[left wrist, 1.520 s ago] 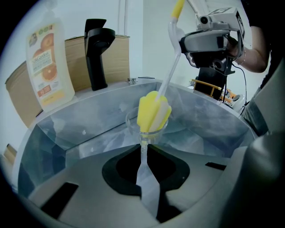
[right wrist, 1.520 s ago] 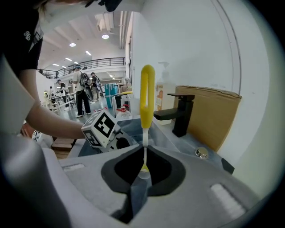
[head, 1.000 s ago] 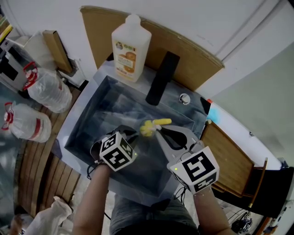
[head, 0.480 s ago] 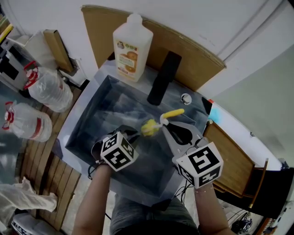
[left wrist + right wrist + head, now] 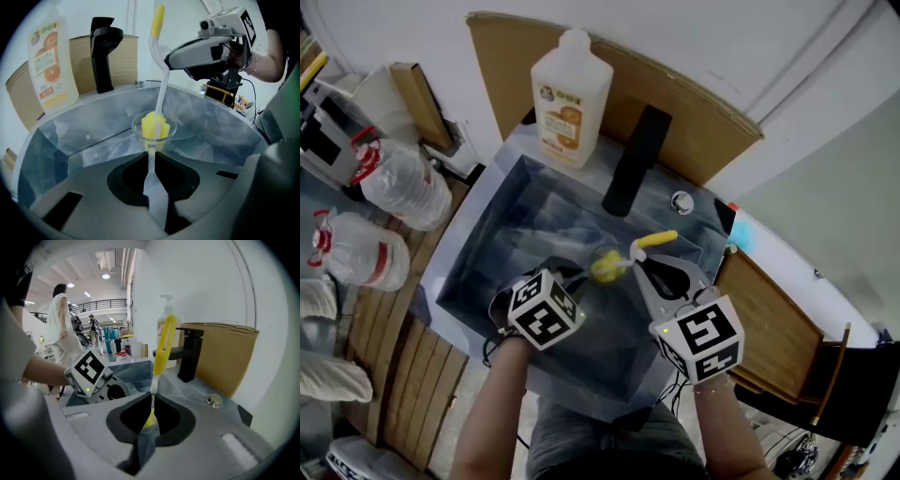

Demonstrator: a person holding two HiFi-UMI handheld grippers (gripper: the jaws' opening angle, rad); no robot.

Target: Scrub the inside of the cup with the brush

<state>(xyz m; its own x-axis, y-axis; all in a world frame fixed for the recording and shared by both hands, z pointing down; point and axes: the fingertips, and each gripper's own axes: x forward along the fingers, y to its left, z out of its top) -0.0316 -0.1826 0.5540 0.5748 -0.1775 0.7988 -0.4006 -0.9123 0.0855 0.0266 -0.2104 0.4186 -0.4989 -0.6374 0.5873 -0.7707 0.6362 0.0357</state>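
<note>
One steel sink (image 5: 478, 258) is noted mid-scene, with a soap bottle (image 5: 570, 98) and a black faucet (image 5: 636, 159) stood on its far ledge. Left gripper (image 5: 151, 152): jaws are closed on the near wall of a clear cup (image 5: 171, 131), held over the basin. Right gripper (image 5: 151, 397): jaws are clamped on the white stem of the brush (image 5: 151, 125). Its yellow sponge head is sunk inside the cup.
</note>
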